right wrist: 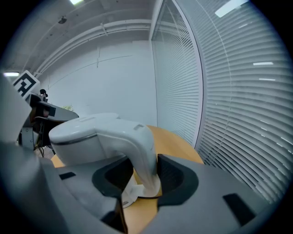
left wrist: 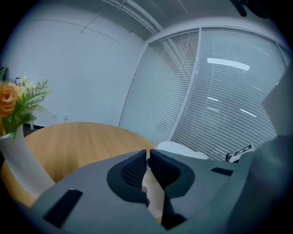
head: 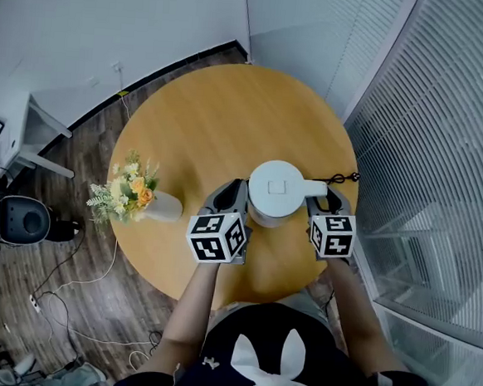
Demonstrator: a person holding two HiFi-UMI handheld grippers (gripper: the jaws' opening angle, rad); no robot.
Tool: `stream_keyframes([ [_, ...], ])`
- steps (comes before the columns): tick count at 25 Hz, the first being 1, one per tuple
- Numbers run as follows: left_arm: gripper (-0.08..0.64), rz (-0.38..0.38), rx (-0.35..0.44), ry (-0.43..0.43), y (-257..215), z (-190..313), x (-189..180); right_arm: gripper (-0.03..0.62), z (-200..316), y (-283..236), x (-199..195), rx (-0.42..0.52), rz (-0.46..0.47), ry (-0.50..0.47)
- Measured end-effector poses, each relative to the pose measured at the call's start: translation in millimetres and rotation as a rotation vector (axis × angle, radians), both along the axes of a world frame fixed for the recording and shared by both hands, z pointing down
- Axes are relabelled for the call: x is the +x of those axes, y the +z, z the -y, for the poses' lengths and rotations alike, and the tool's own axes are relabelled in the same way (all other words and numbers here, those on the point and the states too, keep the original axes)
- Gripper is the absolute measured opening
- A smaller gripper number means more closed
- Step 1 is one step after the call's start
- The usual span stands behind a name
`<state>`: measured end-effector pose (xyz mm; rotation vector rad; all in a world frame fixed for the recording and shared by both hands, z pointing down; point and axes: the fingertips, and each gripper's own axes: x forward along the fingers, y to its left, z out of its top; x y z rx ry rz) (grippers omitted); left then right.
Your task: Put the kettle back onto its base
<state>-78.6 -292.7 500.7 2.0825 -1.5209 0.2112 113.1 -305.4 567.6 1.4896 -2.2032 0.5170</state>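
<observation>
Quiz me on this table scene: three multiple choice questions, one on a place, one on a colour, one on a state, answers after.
1. What stands between the right gripper's jaws? A the kettle handle; B the vase; C nothing.
2. What colour is the kettle? A black; B white; C red.
3. How do the left gripper's jaws stand? A wide apart; B together, empty; C closed on a flower.
Answers: 1 A, the handle fills the gap there. 2 B, it is white all over. 3 B, they meet with nothing between.

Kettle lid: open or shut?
Shut. The lid sits flat and flush on the kettle, with no gap at its seam in the right gripper view.
</observation>
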Motion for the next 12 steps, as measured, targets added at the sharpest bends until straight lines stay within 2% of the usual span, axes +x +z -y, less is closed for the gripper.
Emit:
stream_keyframes([
  [7, 0.044, -0.005, 0.034, 0.016, 5.0, -3.3, -3.7, 0.164, -2.3, 4.6, -1.7, 0.072, 0.007, 0.037],
  [12, 0.044, -0.005, 0.039, 0.02, 4.0, -4.8, -3.2, 0.163, -3.5, 4.4, -0.3, 0.084, -0.012, 0.038],
])
